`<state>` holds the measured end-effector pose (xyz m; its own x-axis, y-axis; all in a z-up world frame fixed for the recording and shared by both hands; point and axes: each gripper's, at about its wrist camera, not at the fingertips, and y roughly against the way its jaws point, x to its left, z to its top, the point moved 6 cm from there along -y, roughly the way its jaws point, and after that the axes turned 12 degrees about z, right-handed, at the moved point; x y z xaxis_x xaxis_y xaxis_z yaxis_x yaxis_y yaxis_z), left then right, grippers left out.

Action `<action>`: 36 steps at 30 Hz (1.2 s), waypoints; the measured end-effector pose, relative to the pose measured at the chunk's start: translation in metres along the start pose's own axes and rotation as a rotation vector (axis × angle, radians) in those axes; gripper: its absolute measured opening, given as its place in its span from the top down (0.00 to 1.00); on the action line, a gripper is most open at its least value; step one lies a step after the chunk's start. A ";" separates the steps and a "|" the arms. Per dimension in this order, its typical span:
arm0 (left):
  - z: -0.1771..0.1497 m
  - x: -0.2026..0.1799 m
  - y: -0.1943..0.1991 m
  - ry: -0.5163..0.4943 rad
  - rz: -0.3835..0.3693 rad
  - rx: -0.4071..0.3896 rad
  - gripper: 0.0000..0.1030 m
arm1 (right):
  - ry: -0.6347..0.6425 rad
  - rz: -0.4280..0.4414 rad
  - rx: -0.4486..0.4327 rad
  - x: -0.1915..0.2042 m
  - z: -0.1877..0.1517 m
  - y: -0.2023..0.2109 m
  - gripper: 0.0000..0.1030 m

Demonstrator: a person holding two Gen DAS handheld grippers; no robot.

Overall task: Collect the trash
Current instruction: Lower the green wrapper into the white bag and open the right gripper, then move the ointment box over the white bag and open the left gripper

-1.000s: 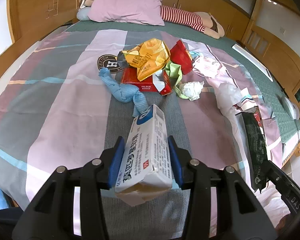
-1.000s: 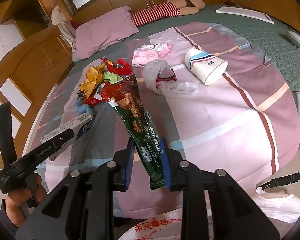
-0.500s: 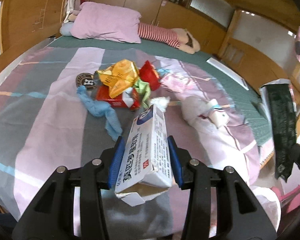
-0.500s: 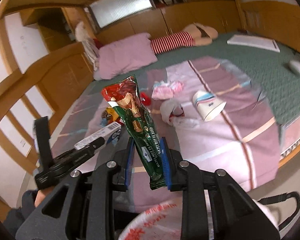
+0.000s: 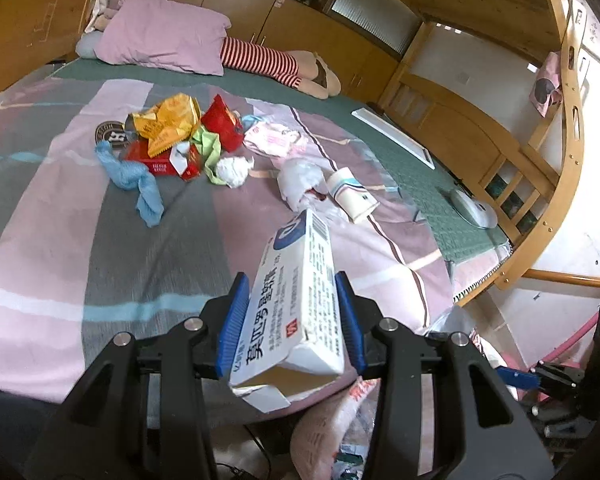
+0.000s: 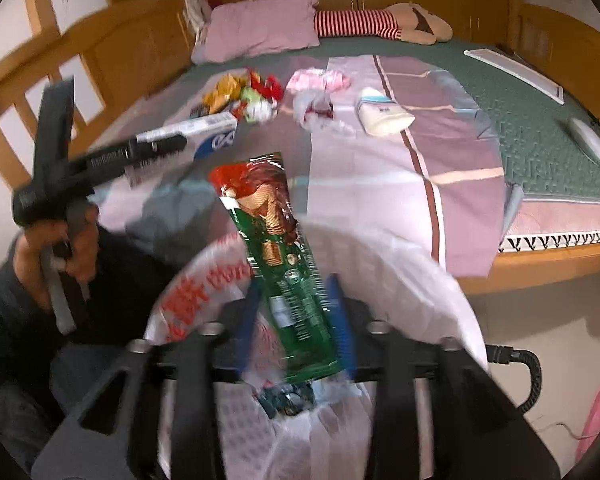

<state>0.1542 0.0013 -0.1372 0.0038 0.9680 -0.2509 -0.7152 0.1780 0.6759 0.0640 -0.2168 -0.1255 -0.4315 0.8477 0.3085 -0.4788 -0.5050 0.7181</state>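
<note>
Left gripper [image 5: 290,320]: fingers clamped on a white medicine box [image 5: 296,304], lower centre of frame, above the bed [image 5: 60,240]. Right gripper [image 6: 296,328]: fingers parted either side of a green wafer wrapper [image 6: 288,272], contact unclear through blur, over a white plastic bag [image 6: 400,280]. Remaining trash pile [image 5: 172,140] lies upper left.

L wrist cam sat at the bed's [image 5: 80,240] foot edge, facing the pillow [image 5: 164,40]. R cam looked from lower, off-bed, same way. Both shared the trash pile [image 5: 172,136] [image 6: 240,92].
</note>
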 end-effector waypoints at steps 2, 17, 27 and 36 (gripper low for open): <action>-0.004 -0.001 0.001 0.005 -0.010 0.007 0.57 | -0.018 0.017 -0.058 0.003 0.002 0.013 0.28; -0.077 -0.097 0.039 -0.285 -0.397 0.111 0.50 | -0.260 0.058 -0.370 -0.031 0.016 0.089 0.22; -0.074 -0.080 0.026 -0.196 -0.288 0.149 0.07 | -0.275 0.096 -0.328 -0.018 0.016 0.069 0.21; -0.045 -0.030 0.029 0.038 -0.164 0.033 0.04 | -0.265 0.021 -0.264 -0.006 0.020 0.044 0.17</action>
<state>0.1014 -0.0309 -0.1411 0.0915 0.9183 -0.3851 -0.6837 0.3391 0.6461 0.0609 -0.2407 -0.0828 -0.2467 0.8320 0.4969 -0.6677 -0.5176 0.5350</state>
